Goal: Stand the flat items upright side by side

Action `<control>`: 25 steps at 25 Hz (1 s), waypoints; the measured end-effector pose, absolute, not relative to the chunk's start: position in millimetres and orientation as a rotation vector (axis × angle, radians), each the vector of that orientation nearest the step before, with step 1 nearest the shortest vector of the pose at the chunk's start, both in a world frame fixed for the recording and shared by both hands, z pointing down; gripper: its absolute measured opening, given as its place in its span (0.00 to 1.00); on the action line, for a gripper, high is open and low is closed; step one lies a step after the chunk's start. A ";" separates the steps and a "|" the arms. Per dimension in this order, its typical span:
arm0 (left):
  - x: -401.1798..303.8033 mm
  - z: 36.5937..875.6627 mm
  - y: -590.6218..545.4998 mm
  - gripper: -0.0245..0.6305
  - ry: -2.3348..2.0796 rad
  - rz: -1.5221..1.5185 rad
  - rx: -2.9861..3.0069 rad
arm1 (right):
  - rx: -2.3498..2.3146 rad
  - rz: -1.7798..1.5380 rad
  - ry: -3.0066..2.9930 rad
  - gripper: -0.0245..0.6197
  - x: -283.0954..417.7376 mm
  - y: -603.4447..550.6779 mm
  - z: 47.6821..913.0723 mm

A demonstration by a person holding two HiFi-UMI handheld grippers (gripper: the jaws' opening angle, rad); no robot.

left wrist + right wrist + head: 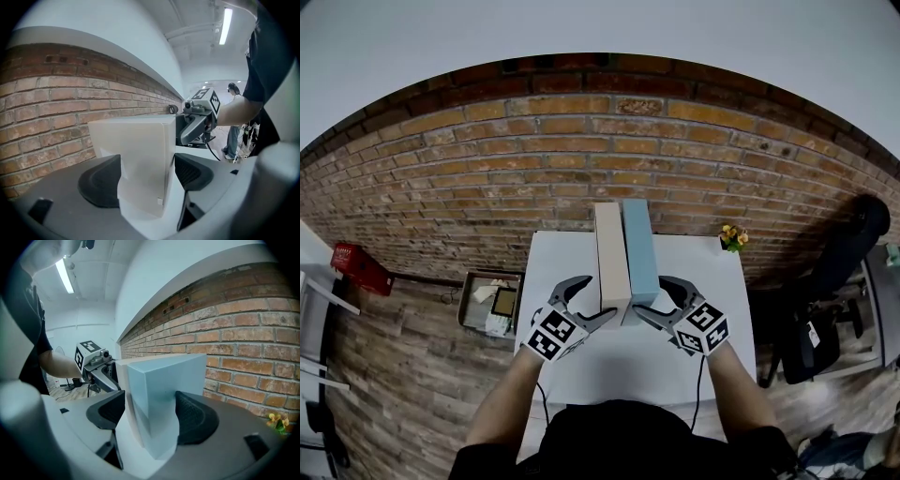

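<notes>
**Both boxes up, letting go comes next**

My left gripper [145, 176] is part-open and clamped on the cream box [136, 145]. My right gripper [150, 416] pinches the blue box [164, 380] the same way. The boxes stand upright and touching on the white table [675, 361]. I judge only the release is left: open evenly and back straight out without nudging them. The tray [490, 302] on the floor holds pale odds and ends I can't identify.

Brick wall [487, 178] running behind white table [722, 291]; wooden floor [403, 375] showing left; red crate [358, 265] sitting there; tube light [227, 26] glowing overhead.
</notes>
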State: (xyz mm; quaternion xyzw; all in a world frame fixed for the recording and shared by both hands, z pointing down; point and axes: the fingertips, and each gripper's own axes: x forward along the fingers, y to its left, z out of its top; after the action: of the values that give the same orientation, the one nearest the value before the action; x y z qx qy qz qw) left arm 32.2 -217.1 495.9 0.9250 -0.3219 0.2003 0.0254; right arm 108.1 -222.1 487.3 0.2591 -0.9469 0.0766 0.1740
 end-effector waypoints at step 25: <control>42.2 517.0 -229.8 0.65 -0.768 0.753 2.881 | 0.460 0.353 -2.704 0.83 84.3 -240.6 516.6</control>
State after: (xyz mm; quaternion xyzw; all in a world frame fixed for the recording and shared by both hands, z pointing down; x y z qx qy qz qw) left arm 42.2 -229.8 517.0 0.9363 -0.2497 0.2446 0.0333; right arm 84.3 -240.6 516.6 0.1633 -0.9605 0.1253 0.1871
